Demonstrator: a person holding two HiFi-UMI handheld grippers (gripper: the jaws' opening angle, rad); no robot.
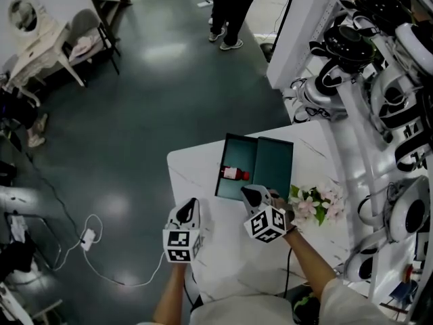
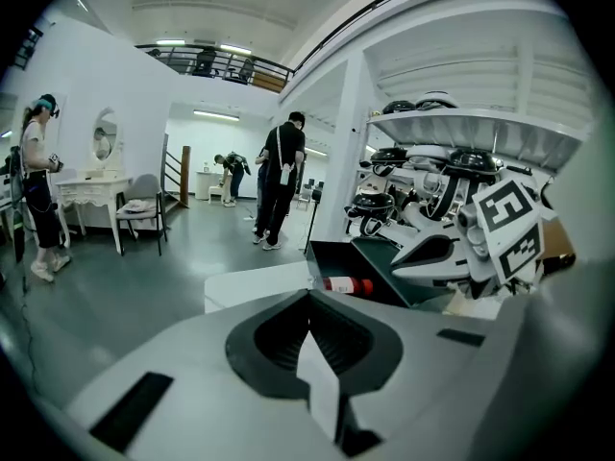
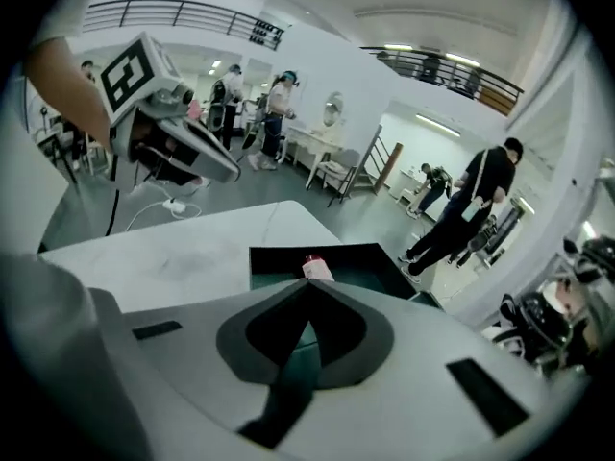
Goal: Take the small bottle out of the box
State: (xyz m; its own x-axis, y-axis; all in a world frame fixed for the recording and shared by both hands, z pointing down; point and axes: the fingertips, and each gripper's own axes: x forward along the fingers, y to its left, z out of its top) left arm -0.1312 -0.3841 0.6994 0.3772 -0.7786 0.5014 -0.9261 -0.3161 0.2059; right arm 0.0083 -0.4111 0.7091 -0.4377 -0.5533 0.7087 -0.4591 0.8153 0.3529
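Nearest me, I have two grippers over the white surface (image 1: 203,181). The left gripper (image 1: 190,207) has its jaws together on nothing. The right gripper (image 1: 252,193) is likewise closed and empty, its tip at the near edge of the box (image 1: 241,149).

There is one box, dark green, lying open in two halves. One small bottle (image 1: 233,174) with a red cap lies on its side in the left half, and I can't read its label. One spray of pale flowers (image 1: 315,202) lies just right of the box.

Past the surface's edge is a dark, glossy floor (image 1: 149,107), where a white cable (image 1: 95,239) trails. A white rack (image 1: 369,87) on the right is crowded with headset-like gear, too tangled for me to count. At far left stand one chair (image 1: 84,36) and one mirrored dressing table (image 1: 30,46). One standing person (image 1: 230,9) is cut off at the top edge.
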